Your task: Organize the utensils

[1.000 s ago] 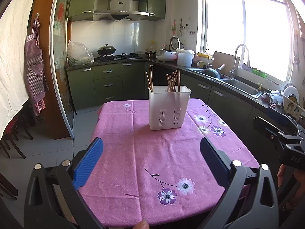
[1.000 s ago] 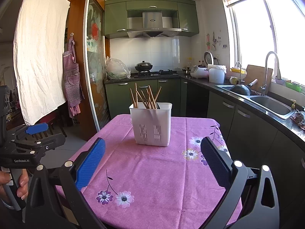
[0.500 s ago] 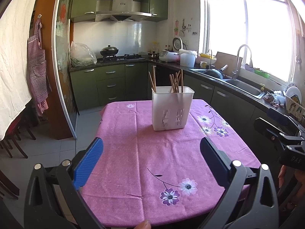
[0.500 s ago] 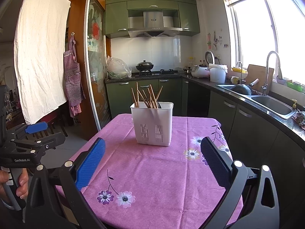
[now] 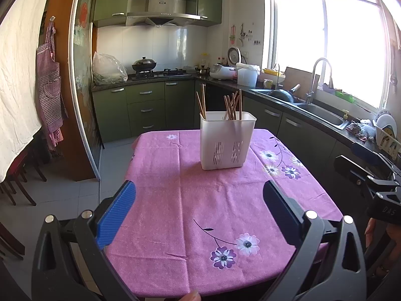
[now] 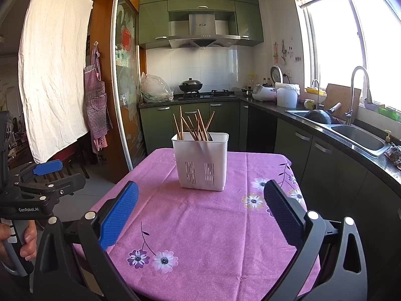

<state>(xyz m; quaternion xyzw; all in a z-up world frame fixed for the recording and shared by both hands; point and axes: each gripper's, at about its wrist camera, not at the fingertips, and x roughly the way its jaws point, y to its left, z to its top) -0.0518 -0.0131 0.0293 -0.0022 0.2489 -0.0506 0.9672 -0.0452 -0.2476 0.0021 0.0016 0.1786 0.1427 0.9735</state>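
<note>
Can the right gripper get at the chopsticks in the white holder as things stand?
Probably yes. The right gripper has its jaws wide open and empty, the pink tablecloth ahead is bare, and the chopsticks stick up above the holder.

Wok (image 5: 144, 63) on stove, faucet (image 6: 359, 92)

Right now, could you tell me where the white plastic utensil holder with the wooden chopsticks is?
The white plastic utensil holder stands upright on the pink flowered tablecloth, toward the table's far end, ahead of both open grippers in both wrist views.
</note>
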